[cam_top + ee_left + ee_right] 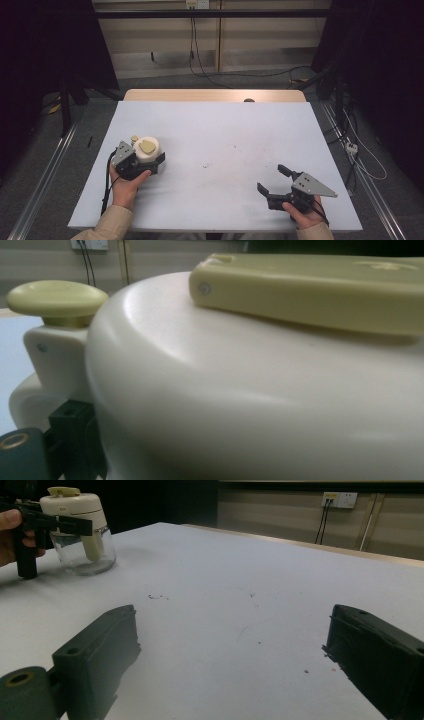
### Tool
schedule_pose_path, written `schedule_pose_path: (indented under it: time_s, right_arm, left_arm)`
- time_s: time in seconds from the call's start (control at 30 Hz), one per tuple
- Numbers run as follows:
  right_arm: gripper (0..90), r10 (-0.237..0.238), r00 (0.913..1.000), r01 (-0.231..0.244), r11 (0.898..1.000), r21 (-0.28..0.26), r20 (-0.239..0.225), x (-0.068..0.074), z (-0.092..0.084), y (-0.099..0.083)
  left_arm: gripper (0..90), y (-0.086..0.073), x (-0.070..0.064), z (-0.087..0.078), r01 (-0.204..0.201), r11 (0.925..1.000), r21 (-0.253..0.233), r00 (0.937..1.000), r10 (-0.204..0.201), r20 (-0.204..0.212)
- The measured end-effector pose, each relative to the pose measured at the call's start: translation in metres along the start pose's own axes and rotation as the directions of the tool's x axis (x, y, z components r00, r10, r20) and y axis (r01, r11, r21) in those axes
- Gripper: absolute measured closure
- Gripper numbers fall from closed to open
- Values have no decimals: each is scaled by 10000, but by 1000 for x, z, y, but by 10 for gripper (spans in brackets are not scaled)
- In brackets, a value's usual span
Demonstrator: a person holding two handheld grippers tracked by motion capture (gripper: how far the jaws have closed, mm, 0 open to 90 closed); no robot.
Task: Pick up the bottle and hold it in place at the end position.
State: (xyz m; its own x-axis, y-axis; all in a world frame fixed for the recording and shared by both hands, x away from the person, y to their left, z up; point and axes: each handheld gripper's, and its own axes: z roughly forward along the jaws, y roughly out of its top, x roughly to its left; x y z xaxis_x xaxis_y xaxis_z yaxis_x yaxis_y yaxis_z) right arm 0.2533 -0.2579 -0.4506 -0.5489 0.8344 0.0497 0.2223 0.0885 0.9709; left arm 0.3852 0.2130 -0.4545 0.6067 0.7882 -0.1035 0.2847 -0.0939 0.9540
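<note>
At the table's near left, the left gripper clamps the cream-lidded jar; near right, the right gripper rests low, jaws wide apart.

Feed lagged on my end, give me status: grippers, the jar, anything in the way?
Left gripper shut on jar at its white lid. Right gripper open, empty, low over the table. Nothing between them.
</note>
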Motion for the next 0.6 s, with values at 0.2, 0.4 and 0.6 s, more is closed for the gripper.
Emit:
schedule_pose_path:
  time_s: [0.2, 0.4, 0.6]
  right_arm:
    - [57, -19, 10000, 19, 10000, -68, -9, 0, 0, 0]
    - [57, -11, 10000, 11, 10000, -69, -30, 0, 0, 0]
    - [55, -23, 10000, 23, 10000, -45, 10, 0, 0, 0]
  left_arm:
    - [57, 2, -1, 1, 201, 9998, -33, 9997, -202, -126]
    - [59, 6, -2, 1, 173, 9998, -62, 9997, -174, -191]
    - [59, 12, -6, 2, 48, 10000, -83, 10000, -48, -33]
